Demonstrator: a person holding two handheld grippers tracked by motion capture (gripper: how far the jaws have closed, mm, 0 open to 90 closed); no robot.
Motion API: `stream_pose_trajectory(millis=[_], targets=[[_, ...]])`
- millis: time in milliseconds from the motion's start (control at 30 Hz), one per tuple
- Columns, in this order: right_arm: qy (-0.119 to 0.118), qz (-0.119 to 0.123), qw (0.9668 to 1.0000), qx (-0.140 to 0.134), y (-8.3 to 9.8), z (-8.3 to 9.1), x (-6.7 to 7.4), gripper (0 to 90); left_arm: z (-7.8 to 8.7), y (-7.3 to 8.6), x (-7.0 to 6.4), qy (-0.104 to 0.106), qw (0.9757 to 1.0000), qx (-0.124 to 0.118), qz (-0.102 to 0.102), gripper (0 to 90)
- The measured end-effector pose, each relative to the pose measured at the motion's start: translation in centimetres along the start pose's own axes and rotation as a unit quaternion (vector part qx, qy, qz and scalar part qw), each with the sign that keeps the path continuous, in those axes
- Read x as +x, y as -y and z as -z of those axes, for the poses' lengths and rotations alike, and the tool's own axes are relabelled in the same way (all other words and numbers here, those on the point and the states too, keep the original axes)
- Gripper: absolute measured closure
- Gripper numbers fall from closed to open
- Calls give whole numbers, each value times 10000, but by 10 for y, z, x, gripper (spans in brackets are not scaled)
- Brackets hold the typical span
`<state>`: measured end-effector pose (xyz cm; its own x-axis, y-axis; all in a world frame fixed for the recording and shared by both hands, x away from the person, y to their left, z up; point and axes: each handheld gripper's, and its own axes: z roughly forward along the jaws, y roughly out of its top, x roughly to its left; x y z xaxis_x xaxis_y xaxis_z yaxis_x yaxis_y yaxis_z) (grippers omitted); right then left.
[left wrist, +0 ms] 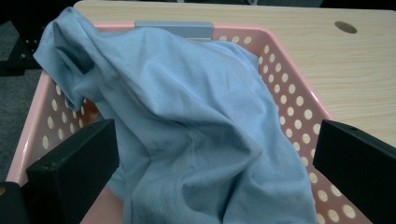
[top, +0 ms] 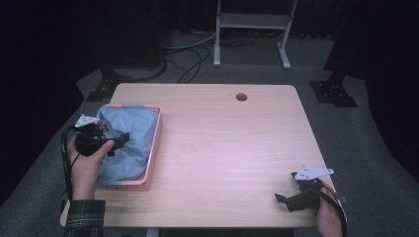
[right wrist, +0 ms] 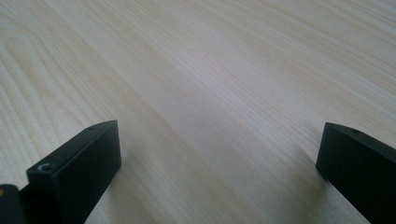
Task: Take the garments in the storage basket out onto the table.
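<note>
Blue cloth (left wrist: 196, 121): we saw it heaped in the pink basket (top: 154, 143).
Left gripper (top: 116, 141): ours, released, jaws wide above the cloth.
Right gripper (top: 284, 199): released, well apart from the basket, over bare table (top: 232, 143).

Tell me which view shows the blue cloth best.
The left gripper view: the blue cloth lies close up between open jaws, folds clear, heaped in the pink basket and draped over its far corner. The high view shows it small and partly behind the left gripper. The right gripper view shows bare table.
</note>
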<state>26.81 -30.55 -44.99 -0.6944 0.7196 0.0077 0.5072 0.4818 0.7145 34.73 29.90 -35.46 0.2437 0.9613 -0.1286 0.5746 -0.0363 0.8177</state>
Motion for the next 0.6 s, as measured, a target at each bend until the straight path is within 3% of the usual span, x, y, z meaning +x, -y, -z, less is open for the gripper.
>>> stream_pose_trajectory(millis=[600], targets=[[1, 0, 10000, 1, 0, 0, 0, 0, -21, 7, 4, -136, 9993, 352, 23, 0]])
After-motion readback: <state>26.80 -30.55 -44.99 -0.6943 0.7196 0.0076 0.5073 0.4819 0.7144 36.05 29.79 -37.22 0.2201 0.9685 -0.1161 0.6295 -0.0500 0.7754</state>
